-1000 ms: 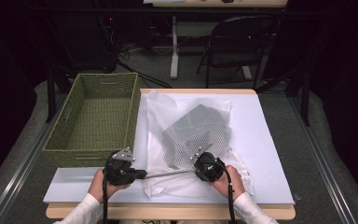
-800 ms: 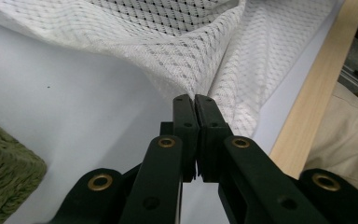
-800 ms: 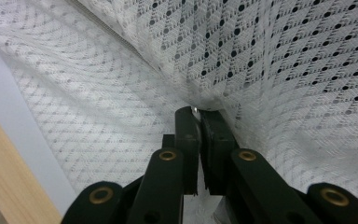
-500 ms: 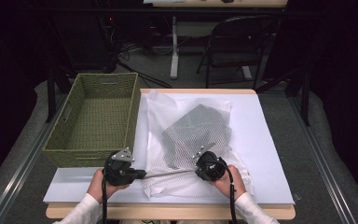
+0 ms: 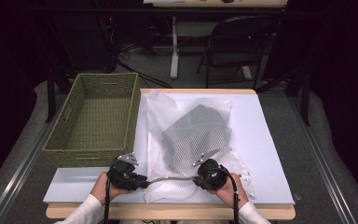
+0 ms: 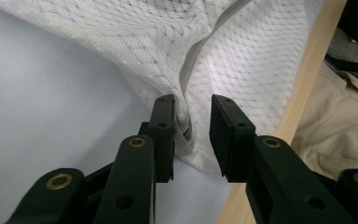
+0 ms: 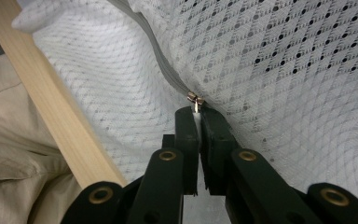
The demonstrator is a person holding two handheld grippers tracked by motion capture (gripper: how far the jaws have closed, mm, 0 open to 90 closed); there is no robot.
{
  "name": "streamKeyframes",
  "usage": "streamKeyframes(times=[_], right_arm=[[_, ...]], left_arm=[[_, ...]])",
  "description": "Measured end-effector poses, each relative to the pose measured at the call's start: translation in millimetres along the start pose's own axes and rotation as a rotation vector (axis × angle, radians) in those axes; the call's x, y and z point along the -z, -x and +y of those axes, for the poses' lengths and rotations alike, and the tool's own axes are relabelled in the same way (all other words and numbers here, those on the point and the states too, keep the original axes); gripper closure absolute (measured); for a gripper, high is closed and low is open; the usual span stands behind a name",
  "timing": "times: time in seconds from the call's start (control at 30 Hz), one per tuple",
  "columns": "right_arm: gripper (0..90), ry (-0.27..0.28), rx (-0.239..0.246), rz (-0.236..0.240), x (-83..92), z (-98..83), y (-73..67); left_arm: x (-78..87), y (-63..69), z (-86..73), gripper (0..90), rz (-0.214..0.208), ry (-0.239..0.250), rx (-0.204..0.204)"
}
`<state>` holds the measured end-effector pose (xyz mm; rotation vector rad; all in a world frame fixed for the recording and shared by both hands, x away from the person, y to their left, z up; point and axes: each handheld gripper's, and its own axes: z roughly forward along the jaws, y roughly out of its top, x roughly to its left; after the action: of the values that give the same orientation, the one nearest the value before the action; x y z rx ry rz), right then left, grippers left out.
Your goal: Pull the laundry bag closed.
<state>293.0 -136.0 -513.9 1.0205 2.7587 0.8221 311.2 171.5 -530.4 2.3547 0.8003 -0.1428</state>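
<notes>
A white mesh bag (image 5: 223, 165) lies on the table with a grey garment (image 5: 196, 133) inside it. Its zipper (image 5: 168, 178) runs along the near edge between both grippers. My left gripper (image 5: 140, 181) is at the bag's near left corner. Its jaws have just been opening: in the left gripper view (image 6: 192, 105) they stand apart, and the bunched corner of the bag (image 6: 182, 116) leans against one pad only. My right gripper (image 5: 196, 179) is shut on the zipper pull (image 7: 195, 99), with its jaws (image 7: 198, 116) pressed together right below the slider.
A green woven basket (image 5: 91, 151) stands empty at the left, touching the white table mat (image 5: 261, 140). The wooden table edge (image 6: 307, 79) runs just behind both grippers, close to the person's lap. A folding chair (image 5: 237, 42) stands beyond the table.
</notes>
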Motion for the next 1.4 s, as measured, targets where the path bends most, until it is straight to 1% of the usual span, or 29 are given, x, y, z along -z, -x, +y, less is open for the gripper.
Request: streamKeyframes(times=[0.03, 0.07, 0.13, 0.17, 0.2, 0.27, 0.33, 0.4, 0.43, 0.5, 0.57, 0.6, 0.67, 0.7, 0.73, 0.77, 0.8, 0.87, 0.93, 0.97, 1.0, 1.03, 1.07, 1.13, 1.2, 1.27, 1.33, 1.37, 1.4], right_arm=[[86.7, 0.001, -0.007, 0.003, 0.8, -0.5, -0.6], [86.7, 0.002, -0.004, 0.007, 1.4, -1.2, -1.1], [86.7, 0.001, -0.011, 0.015, 2.0, -2.8, -1.8], [86.7, 0.001, -0.009, 0.015, 1.9, -3.6, -2.2], [86.7, 0.002, -0.006, 0.016, 1.9, -4.3, -2.3], [86.7, -0.002, -0.012, 0.018, 2.4, -5.3, -3.3], [86.7, 0.000, -0.008, 0.017, 2.3, -6.2, -3.0], [86.8, -0.003, -0.008, 0.010, 2.6, -7.2, -2.8], [86.8, -0.008, -0.010, 0.002, 2.7, -7.6, -3.1], [86.9, -0.011, -0.009, 0.001, 2.5, -9.4, -1.5], [87.0, -0.017, -0.009, -0.019, 1.5, -9.3, -2.3], [87.1, -0.019, -0.005, -0.035, 1.0, -9.1, -3.1], [87.1, -0.023, -0.016, -0.038, -0.5, -9.5, -2.3], [87.1, -0.032, -0.011, -0.054, -0.9, -9.8, -1.5], [87.1, -0.029, -0.016, -0.051, -1.2, -10.3, -0.8], [87.1, -0.025, -0.021, -0.048, -1.2, -10.6, -0.4], [87.1, -0.031, -0.016, -0.059, -1.1, -10.5, -0.7], [87.1, -0.026, -0.017, -0.058, -1.1, -10.4, -0.6], [87.0, -0.024, -0.003, -0.053, -1.1, -10.1, -1.5], [87.0, -0.022, 0.001, -0.051, -0.9, -10.0, -3.4], [86.9, -0.020, 0.010, -0.053, -1.6, -9.2, -4.6], [86.9, -0.019, 0.009, -0.052, -1.9, -8.1, -6.9], [86.9, -0.018, 0.021, -0.039, -2.6, -6.7, -9.0], [86.8, -0.023, 0.045, -0.026, -5.5, -3.9, -16.3], [86.8, -0.025, 0.052, -0.020, -8.0, -1.8, -20.4], [86.9, -0.018, 0.064, 0.000, -9.5, 0.3, -24.1], [86.9, -0.013, 0.080, 0.002, -10.1, 2.0, -27.2], [86.9, -0.011, 0.075, 0.001, -10.2, 2.7, -29.4], [86.8, -0.013, 0.092, -0.010, -10.7, 3.7, -31.0]], left_arm=[[-2.6, -0.9, 0.1, 69.2, -0.005, -0.010, 0.002], [-5.6, -0.5, 0.1, 69.2, 0.008, -0.020, 0.002], [-8.0, -0.1, 0.6, 72.3, 0.016, -0.028, -0.004], [-9.0, 0.4, 0.9, 75.4, 0.034, -0.028, -0.009], [-9.5, 0.5, 1.1, 80.2, 0.035, -0.027, -0.008], [-10.6, 0.7, 1.5, 84.2, 0.047, -0.033, -0.018], [-9.4, 1.0, 1.2, 86.1, 0.055, -0.031, -0.029], [-5.3, 1.5, 0.7, 86.7, 0.074, -0.016, -0.034], [0.7, 0.7, -0.1, 87.0, 0.090, 0.015, -0.031], [8.0, 0.7, -0.7, 87.3, 0.084, 0.049, -0.022], [11.0, 3.0, -0.6, 87.5, 0.088, 0.048, -0.036], [12.0, 3.9, -1.5, 87.6, 0.092, 0.059, -0.037], [12.4, 5.1, -2.4, 87.7, 0.091, 0.052, -0.040], [12.6, 5.2, -2.7, 87.7, 0.087, 0.056, -0.041], [12.7, 5.5, -2.5, 87.7, 0.082, 0.050, -0.042], [14.1, 5.2, -2.5, 87.7, 0.083, 0.063, -0.040], [14.9, 5.0, -2.1, 87.8, 0.079, 0.062, -0.040], [16.2, 4.4, -2.1, 87.8, 0.083, 0.068, -0.042], [14.1, 3.0, -2.2, 87.5, 0.088, 0.040, -0.051], [11.6, 1.3, -2.3, 87.1, 0.071, 0.017, -0.041], [10.6, 0.2, -2.8, 86.7, 0.072, 0.012, -0.045], [10.4, -0.3, -2.6, 86.2, 0.064, 0.016, -0.035], [10.7, -0.3, -2.1, 85.8, 0.050, 0.022, -0.030], [11.2, 1.1, -1.6, 85.8, 0.054, 0.023, -0.034], [10.8, 2.2, -2.0, 85.8, 0.053, 0.019, -0.037], [10.8, 3.3, -2.2, 85.9, 0.051, 0.014, -0.039], [11.1, 3.8, -2.4, 85.9, 0.048, 0.019, -0.038], [11.2, 3.9, -2.2, 85.9, 0.048, 0.021, -0.036], [11.3, 4.2, -2.0, 85.9, 0.048, 0.023, -0.037]])
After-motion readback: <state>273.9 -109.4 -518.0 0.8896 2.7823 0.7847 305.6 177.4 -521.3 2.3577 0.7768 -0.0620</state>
